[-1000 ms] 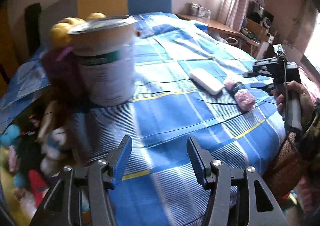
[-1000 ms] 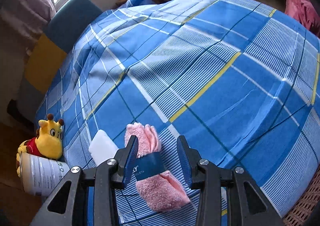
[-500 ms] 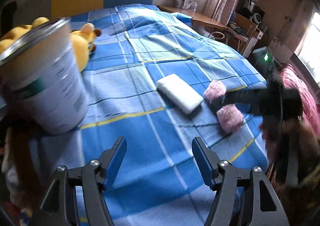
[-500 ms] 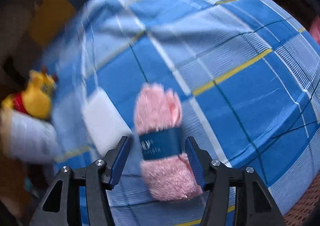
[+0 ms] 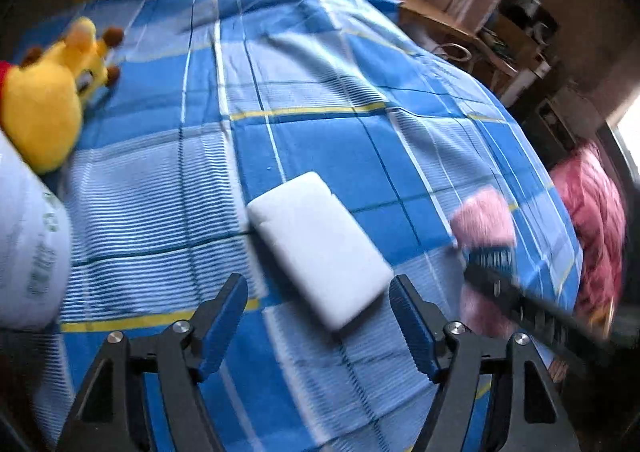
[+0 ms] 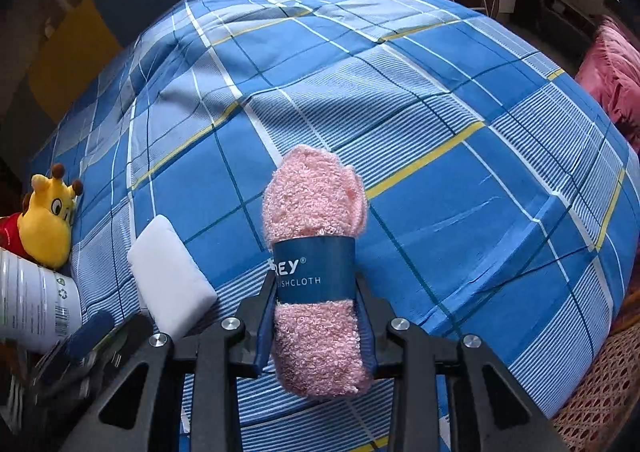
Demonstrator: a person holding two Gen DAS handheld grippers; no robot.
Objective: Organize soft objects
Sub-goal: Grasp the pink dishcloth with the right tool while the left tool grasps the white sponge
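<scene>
Your right gripper (image 6: pixel 316 326) is closing on the pink dishcloth roll (image 6: pixel 314 252), its jaws either side of the blue paper band and the pads already against the pile. The roll lies on the blue plaid bed (image 6: pixel 460 156), just right of the white sponge (image 6: pixel 170 272). Keep the squeeze on the band, where the roll is firmest; the fluffy ends will slump. Lift straight up so the sheet doesn't drag along. Meanwhile your left gripper (image 5: pixel 320 326) is opening, nothing between its jaws, with the sponge's near corner just ahead. Straddle its short sides squarely before you close. The giraffe plush (image 6: pixel 46 220) and white canister (image 6: pixel 34 304) sit at the bed's left edge.
</scene>
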